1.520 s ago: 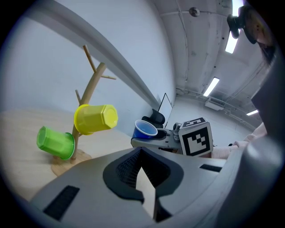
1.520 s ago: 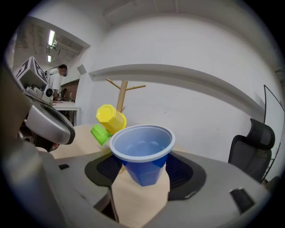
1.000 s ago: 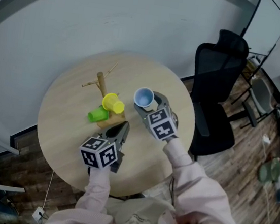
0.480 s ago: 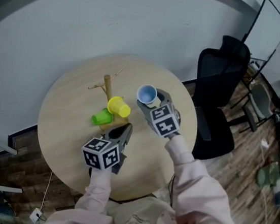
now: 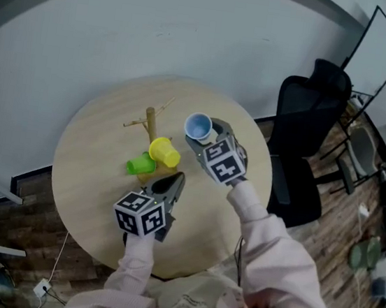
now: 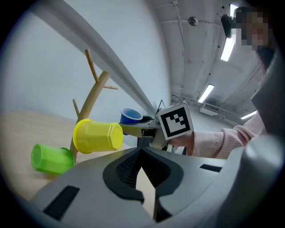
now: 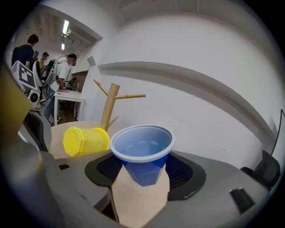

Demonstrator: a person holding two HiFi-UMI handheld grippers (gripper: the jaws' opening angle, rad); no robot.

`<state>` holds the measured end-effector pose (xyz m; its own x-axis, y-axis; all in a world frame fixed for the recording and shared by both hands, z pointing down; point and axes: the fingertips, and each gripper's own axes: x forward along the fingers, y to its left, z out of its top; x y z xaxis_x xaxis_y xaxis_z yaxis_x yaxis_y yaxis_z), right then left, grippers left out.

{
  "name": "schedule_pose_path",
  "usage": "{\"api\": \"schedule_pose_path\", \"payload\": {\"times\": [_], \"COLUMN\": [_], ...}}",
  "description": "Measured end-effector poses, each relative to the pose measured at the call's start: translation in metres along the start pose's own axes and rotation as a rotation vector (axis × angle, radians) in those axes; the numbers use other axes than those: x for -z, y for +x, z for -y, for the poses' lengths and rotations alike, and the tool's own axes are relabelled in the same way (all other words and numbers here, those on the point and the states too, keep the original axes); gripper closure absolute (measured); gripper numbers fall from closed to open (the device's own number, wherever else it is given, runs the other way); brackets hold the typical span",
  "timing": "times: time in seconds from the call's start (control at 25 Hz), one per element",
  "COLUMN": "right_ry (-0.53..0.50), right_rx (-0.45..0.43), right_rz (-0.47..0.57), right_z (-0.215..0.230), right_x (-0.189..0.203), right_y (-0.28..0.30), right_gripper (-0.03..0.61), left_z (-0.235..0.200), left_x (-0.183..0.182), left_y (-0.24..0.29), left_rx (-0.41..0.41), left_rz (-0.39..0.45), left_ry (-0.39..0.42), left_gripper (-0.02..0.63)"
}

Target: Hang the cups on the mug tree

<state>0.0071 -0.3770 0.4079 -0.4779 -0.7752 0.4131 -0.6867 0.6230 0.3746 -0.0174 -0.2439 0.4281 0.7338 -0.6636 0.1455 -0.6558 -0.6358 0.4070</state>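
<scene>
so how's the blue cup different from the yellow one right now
The blue cup stands upright, mouth up; the yellow cup lies sideways. The blue cup is clamped in the right gripper; the yellow cup hangs on the mug tree, free of either gripper. Both are small plastic cups of the same shape.

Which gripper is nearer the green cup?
Left. The left gripper sits close beside the green cup; the right gripper, holding the blue cup, is beyond the yellow cup.

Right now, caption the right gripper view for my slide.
Right gripper holds an upright blue cup, facing the wooden mug tree where a yellow cup already hangs.
</scene>
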Motion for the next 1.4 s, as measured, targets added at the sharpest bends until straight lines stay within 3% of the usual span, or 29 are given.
{"api": "schedule_pose_path", "payload": {"times": [1.4], "right_ry": [-0.245], "right_rx": [-0.055], "right_rz": [-0.004], "right_z": [0.004], "right_x": [-0.052], "right_y": [0.029], "right_gripper": [0.288], "left_z": [-0.020], "left_x": [-0.049], "left_y": [-0.035], "left_rx": [-0.162], "left_rz": [0.111], "left_ry": [0.033], "left_gripper": [0.609]}}
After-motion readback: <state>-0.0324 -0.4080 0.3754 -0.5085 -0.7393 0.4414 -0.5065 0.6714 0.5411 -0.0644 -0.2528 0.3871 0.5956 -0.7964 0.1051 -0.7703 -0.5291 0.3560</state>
